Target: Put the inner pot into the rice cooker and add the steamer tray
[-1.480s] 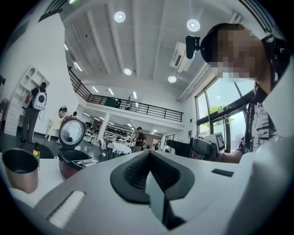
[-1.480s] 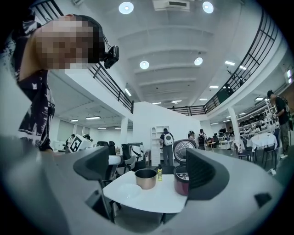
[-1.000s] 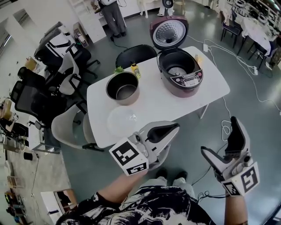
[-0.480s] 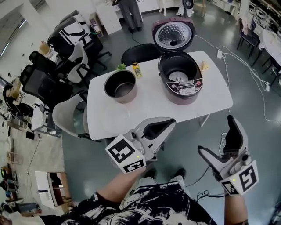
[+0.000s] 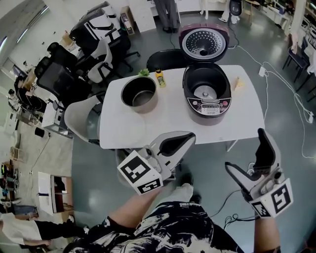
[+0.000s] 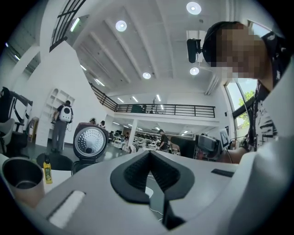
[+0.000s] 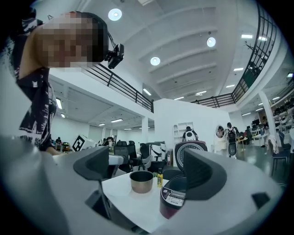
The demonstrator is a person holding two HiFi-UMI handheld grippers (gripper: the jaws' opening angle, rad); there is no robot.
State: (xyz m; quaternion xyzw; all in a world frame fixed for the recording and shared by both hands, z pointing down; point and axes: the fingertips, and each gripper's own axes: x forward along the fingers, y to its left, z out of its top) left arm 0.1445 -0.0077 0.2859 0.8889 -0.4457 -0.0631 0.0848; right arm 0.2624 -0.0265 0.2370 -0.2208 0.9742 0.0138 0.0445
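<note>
White table [image 5: 173,123] ahead: inner pot [image 5: 139,94] waits beside the lid-up rice cooker [image 5: 207,94], ready for loading, as you hold your left gripper [image 5: 189,139] pinched together and your right gripper [image 5: 245,153] spread wide, both empty.

Left gripper [image 5: 189,138] raised on a bare forearm [image 5: 131,211], jaws pressed together, right gripper [image 5: 245,152] off to its right, jaws wide apart, empty.

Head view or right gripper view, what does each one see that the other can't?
Only the head view looks down into the rice cooker to its round heating plate. Only the right gripper view shows the ceiling lights and balcony railing. Both show the white table, the inner pot standing on it outside the cooker, and the yellow bottle.
</note>
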